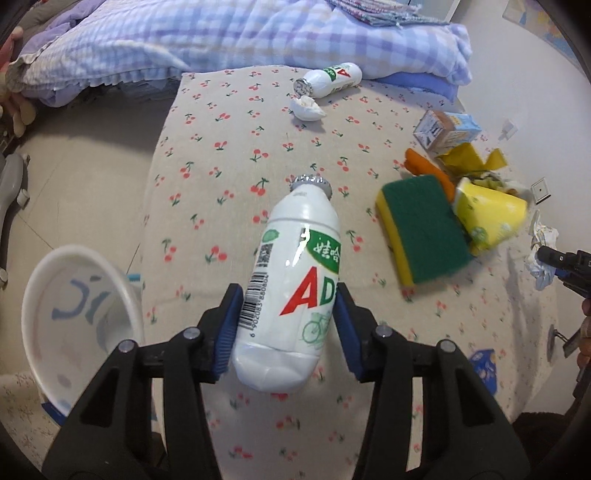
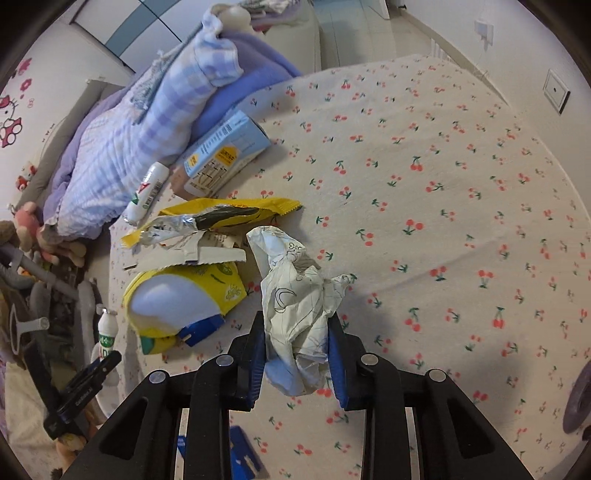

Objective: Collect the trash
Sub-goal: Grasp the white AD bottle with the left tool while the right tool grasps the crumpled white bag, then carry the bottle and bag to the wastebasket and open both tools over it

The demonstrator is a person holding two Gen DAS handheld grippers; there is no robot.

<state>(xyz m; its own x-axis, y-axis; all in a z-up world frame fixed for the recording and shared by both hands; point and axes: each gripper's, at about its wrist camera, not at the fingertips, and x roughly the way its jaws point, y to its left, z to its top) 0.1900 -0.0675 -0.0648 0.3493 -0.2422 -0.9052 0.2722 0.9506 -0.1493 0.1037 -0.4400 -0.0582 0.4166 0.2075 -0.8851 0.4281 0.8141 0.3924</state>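
My left gripper (image 1: 289,291) is shut on a white AD drink bottle (image 1: 295,236) with a foil cap, its blue pads pressing both sides. The bottle hangs tilted over the cherry-print bed sheet (image 1: 221,166). In the right wrist view, a crumpled white paper ball (image 2: 291,269) sits pinched between the pads of my right gripper (image 2: 295,317), which is shut on it. More litter lies on the sheet: a second AD bottle (image 1: 328,79), a tissue wad (image 1: 308,109), a yellow paper cup (image 2: 177,302), a yellow wrapper (image 2: 221,218) and a blue carton (image 2: 225,151).
A white bin (image 1: 33,288) stands on the floor at the bed's left side. A green and yellow sponge (image 1: 424,229) lies near the cup. A checked purple quilt (image 1: 221,33) is piled at the far end of the bed. Stuffed toys (image 2: 33,229) lie by the quilt.
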